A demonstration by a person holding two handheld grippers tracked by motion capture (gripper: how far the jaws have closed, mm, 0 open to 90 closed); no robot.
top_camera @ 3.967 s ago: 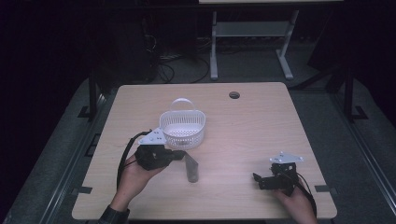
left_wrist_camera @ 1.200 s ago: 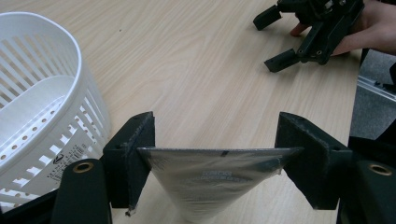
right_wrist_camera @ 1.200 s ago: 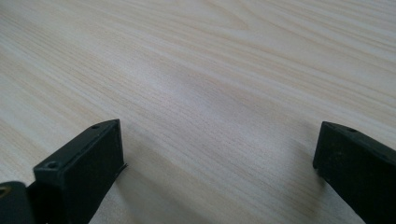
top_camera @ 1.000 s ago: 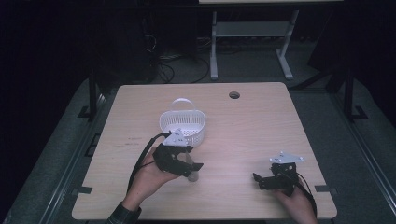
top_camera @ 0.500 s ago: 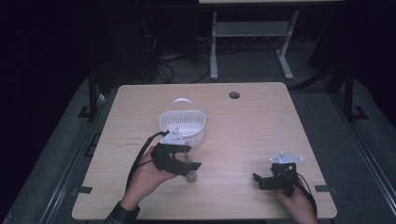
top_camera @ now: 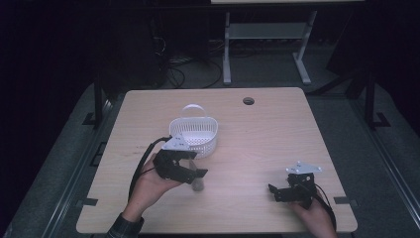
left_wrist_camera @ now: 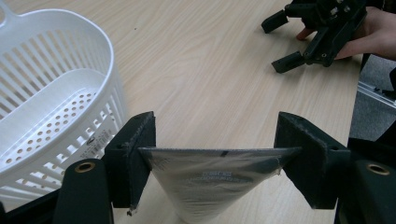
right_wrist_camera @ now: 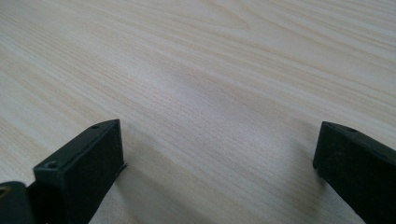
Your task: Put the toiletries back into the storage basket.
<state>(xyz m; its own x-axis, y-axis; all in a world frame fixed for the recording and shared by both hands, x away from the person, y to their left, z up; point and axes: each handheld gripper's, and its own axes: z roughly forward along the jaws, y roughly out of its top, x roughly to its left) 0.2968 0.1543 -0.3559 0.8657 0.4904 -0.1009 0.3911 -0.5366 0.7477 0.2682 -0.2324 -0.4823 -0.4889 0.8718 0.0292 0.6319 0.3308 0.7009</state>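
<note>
Left gripper (top_camera: 190, 173) held a clear pouch (left_wrist_camera: 212, 179) just beside the basket (top_camera: 194, 135).

The jaws were clamped on the pouch's sealed top edge, which ran straight from one jaw to the other, the rest hanging down to a narrow end close above the table (top_camera: 257, 144). In the left gripper view the basket (left_wrist_camera: 51, 102) lay to the gripper's left, its open mouth near and higher than the pouch's bottom; the likely move was up and over that rim. The right gripper (top_camera: 289, 192) rested well apart near the table's front edge, jaws spread and empty.
</note>
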